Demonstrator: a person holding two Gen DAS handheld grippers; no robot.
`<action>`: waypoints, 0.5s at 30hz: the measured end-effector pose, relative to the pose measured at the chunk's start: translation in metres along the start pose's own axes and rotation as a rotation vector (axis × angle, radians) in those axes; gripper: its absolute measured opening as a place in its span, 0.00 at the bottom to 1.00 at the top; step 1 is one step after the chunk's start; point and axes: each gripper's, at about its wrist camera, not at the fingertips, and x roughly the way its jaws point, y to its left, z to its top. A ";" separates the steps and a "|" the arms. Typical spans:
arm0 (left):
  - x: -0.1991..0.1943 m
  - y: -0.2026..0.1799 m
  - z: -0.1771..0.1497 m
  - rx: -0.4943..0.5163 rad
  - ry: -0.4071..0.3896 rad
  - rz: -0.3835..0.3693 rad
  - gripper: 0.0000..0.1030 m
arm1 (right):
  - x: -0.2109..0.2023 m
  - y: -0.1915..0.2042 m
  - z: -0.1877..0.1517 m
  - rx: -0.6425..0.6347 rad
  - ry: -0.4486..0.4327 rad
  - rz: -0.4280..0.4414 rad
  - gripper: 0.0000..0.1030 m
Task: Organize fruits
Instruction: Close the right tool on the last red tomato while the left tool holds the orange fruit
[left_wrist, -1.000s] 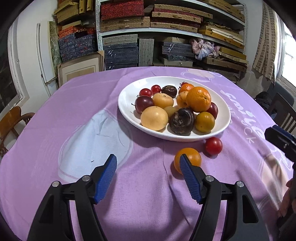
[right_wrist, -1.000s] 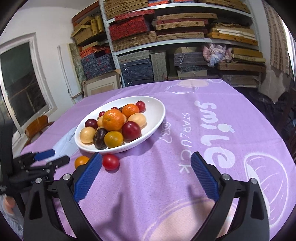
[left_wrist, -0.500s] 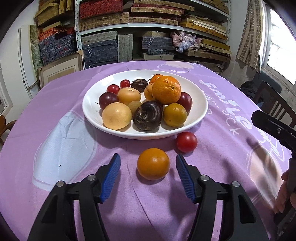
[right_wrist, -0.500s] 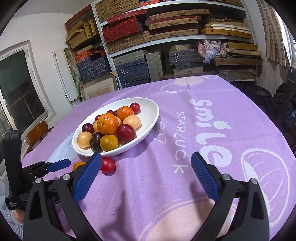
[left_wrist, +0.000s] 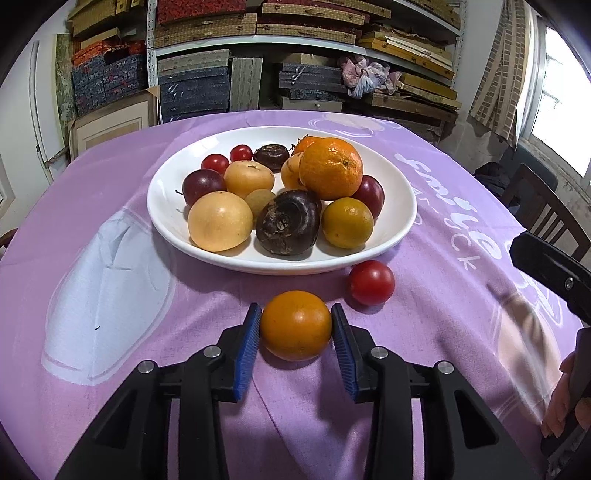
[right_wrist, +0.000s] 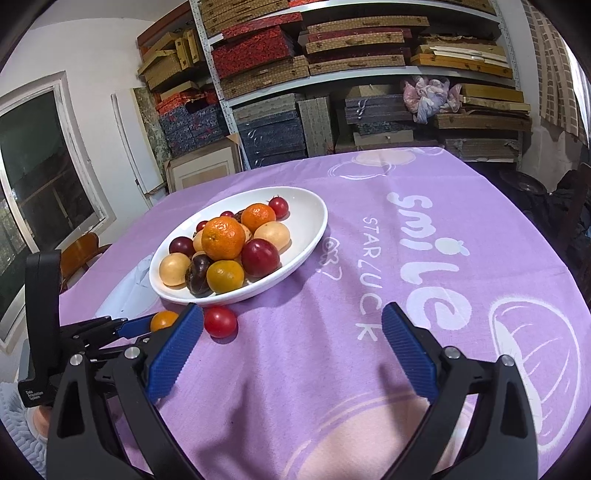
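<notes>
From my left wrist camera I see the left gripper (left_wrist: 296, 341) with its ribbed blue pads (left_wrist: 245, 350) closed in against both sides of a smooth round orange (left_wrist: 296, 325) that sits on the purple tablecloth (left_wrist: 129, 369); the jaws have just been closing and now pinch the fruit between them. Just beyond it, a glossy red tomato (left_wrist: 372, 282) lies on the cloth, near the rim of a wide, shallow white bowl (left_wrist: 395, 206). The bowl is heaped with round fruit: a dimpled tangerine (left_wrist: 330, 168) on top, a pale yellow smooth one (left_wrist: 220, 220) in front, and a dark, wrinkled, knobbly one (left_wrist: 288, 221) beside it. At the right edge I can make out a black arm of the right gripper (left_wrist: 554, 269) and fingertips (left_wrist: 559, 413) on its handle. From my right wrist camera, the right gripper (right_wrist: 291, 343) hangs over bare cloth with its jaws spread wide and nothing between them. Past its left pad the same orange (right_wrist: 163, 320) shows small, with the left gripper (right_wrist: 110, 328) at it, and the tomato (right_wrist: 220, 321) lies just beside, below the bowl (right_wrist: 310, 229). Behind the table (right_wrist: 480, 192), metal shelves (right_wrist: 258, 85) carry stacked flat boxes in woven and patterned covers
</notes>
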 end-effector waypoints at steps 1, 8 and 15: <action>-0.001 0.001 0.001 0.000 0.002 0.008 0.38 | 0.002 0.004 -0.001 -0.021 0.012 0.005 0.92; -0.034 0.030 -0.014 -0.028 -0.015 0.071 0.38 | 0.022 0.052 -0.012 -0.206 0.097 0.040 0.74; -0.048 0.052 -0.024 -0.085 -0.036 0.088 0.38 | 0.063 0.086 -0.011 -0.292 0.218 0.036 0.59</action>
